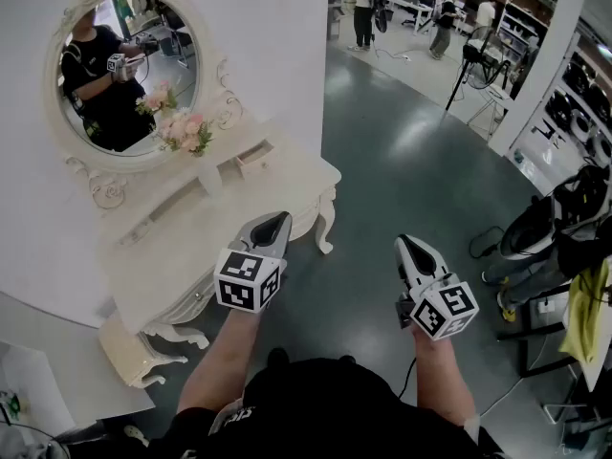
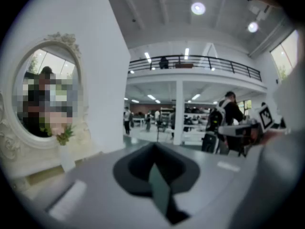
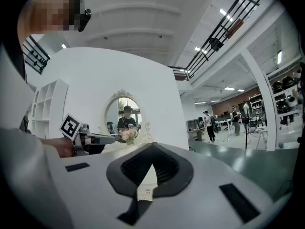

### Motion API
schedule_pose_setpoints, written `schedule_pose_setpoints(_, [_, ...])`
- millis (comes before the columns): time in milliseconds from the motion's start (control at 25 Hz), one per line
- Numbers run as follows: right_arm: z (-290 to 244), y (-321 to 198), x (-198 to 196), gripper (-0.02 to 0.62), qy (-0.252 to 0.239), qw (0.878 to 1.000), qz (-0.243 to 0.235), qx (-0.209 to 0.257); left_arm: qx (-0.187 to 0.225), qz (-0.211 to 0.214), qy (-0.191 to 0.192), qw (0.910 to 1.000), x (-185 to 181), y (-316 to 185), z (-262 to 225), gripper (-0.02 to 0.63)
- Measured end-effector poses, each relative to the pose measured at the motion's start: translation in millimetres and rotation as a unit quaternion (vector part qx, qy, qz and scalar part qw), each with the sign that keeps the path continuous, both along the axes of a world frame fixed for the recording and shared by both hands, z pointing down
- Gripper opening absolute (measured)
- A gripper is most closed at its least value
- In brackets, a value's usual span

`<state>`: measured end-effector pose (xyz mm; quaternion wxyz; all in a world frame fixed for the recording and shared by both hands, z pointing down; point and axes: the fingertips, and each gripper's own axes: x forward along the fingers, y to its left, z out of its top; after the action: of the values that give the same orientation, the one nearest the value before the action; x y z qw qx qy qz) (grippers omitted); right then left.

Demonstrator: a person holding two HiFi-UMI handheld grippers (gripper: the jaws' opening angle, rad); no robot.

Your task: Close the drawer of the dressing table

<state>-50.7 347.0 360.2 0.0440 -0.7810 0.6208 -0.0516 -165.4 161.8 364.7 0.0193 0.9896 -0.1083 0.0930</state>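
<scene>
Our left gripper and right gripper are clenched on nothing. We have not reached the dressing table yet. Its little drawer looks pulled out. Next we reach over and push it in.

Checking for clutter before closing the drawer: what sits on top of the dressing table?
Pink flowers stand before the oval mirror, beside a small pulled-out drawer. The left hand-held gripper covers part of the dressing table's front edge.

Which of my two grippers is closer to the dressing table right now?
The left gripper: in the head view its tip overlaps the dressing table's front edge, while the right gripper is out over the grey floor, clear of the table.
</scene>
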Motion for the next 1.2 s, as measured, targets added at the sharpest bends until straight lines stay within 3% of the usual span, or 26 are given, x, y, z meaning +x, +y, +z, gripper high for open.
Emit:
schedule_pose_setpoints(600, [6.1, 18.5, 18.2, -0.008, -0.001, 1.000, -0.013, 0.007, 0.013, -0.002, -0.020, 0.9997, 18.6, 24.8, 4.2, 0.009])
schedule_pose_setpoints(1200, [19.4, 69.7, 32.0, -0.006, -0.016, 0.997, -0.071, 0.010, 0.008, -0.013, -0.031, 0.9994, 43.1, 93.0, 11.0, 0.009])
